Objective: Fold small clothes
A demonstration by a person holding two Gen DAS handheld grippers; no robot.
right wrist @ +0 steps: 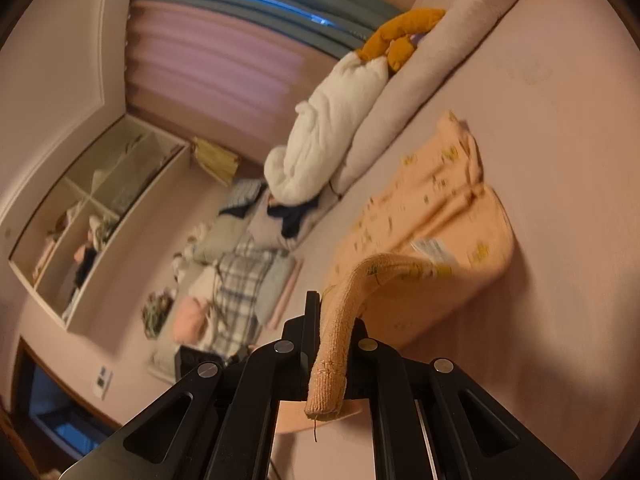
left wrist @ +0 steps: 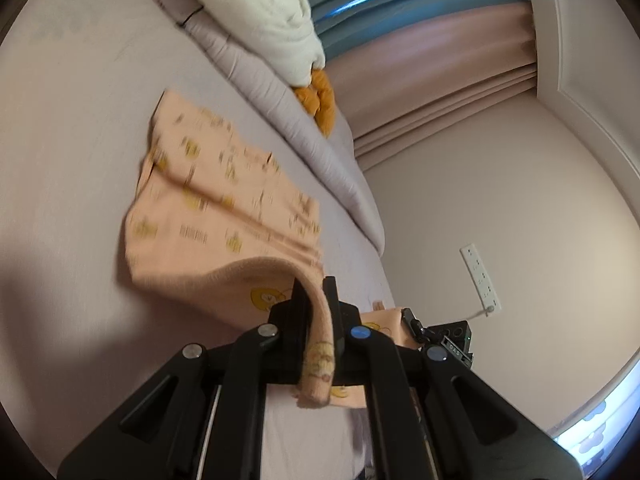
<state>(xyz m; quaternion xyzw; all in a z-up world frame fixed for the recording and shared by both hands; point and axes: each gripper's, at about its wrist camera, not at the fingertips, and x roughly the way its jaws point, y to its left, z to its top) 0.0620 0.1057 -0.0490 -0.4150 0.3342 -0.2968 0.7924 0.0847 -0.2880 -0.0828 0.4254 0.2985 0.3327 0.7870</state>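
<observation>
A small peach garment (left wrist: 224, 208) with yellow cartoon prints lies on the pale pink bed sheet (left wrist: 72, 128). My left gripper (left wrist: 316, 292) is shut on one edge of it and lifts that edge off the bed. My right gripper (right wrist: 334, 312) is shut on another ribbed edge of the same garment (right wrist: 440, 216), also lifted. A white care label (right wrist: 430, 248) shows on the raised fold. The other gripper's tip (left wrist: 416, 326) shows in the left wrist view, holding the cloth close beside my left gripper.
A long pink bolster (left wrist: 288, 120) runs along the far bed edge with a white duvet (left wrist: 264, 20) and an orange plush toy (left wrist: 316, 100) on it. Pillows and a plaid blanket (right wrist: 240, 276) lie at the bed's end. A shelf unit (right wrist: 92, 216) stands on the wall.
</observation>
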